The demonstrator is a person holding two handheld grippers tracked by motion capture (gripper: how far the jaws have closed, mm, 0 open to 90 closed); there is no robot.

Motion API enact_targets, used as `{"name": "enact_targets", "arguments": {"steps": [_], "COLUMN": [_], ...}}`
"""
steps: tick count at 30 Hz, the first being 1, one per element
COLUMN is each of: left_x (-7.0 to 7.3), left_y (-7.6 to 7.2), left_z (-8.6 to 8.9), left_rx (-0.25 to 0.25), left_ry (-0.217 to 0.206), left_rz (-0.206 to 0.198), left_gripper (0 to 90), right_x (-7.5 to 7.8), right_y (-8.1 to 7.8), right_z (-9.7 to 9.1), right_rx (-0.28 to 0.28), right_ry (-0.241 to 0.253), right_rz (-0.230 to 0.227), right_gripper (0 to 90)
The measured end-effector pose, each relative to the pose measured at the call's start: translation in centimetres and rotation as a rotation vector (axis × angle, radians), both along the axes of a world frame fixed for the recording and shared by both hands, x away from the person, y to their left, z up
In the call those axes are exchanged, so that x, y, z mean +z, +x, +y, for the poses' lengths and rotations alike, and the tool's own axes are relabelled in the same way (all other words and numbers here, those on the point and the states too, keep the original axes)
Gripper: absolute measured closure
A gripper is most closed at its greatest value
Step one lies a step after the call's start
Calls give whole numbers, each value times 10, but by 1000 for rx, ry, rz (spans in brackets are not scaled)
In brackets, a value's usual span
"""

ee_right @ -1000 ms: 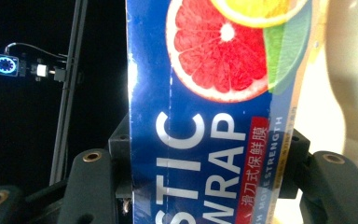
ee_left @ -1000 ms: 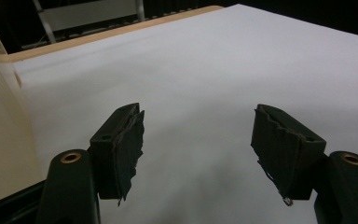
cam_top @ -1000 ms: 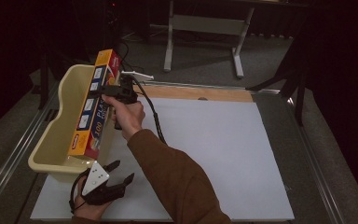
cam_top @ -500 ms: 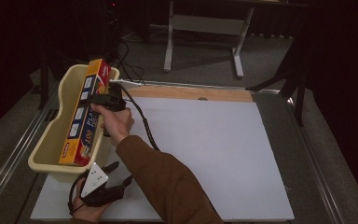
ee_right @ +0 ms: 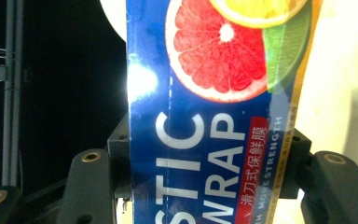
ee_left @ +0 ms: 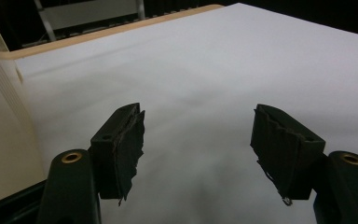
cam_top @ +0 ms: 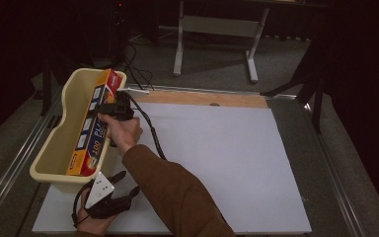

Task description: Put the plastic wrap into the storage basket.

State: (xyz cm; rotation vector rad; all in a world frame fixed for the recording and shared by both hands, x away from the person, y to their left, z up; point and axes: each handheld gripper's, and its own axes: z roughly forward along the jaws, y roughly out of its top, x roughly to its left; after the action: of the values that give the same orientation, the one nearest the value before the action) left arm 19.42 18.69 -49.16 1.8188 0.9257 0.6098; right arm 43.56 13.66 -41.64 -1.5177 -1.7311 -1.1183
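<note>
Lowered since the earlier frames, the plastic wrap box (cam_top: 92, 126) now lies deeper in the cream plastic tub (cam_top: 54, 148) at the left of the high view, its near end toward the lower left and its far end propped on the upper rim. Its long axis runs along the tub. Right gripper (cam_top: 109, 112) clamps the box across its width from the right side. Left gripper (cam_top: 121, 190) rests at the bottom left on the white table sheet (cam_top: 227, 163), jaws apart with nothing between them.

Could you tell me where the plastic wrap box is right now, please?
In the high view the plastic wrap box lies lengthwise in the cream tub at the table's left edge, gripped by the right gripper.
</note>
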Motion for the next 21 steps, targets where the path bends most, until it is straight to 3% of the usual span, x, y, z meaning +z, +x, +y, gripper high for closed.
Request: {"name": "enact_targets", "arguments": {"steps": [12,18,21], "left_x": [0,0,0], "left_y": [0,0,0], "left_z": [0,0,0], "left_rx": [-1,-2,-3], "left_ry": [0,0,2], "left_rz": [1,1,3], "left_gripper": [339,341,342], "right_x": [0,0,2], "right_y": [1,3,2], "right_z": [1,4,6], "right_rx": [-7,1,2], "right_ry": [-28,-68,-99], "right_rz": [41,63,46], "right_gripper": [403,394,376]}}
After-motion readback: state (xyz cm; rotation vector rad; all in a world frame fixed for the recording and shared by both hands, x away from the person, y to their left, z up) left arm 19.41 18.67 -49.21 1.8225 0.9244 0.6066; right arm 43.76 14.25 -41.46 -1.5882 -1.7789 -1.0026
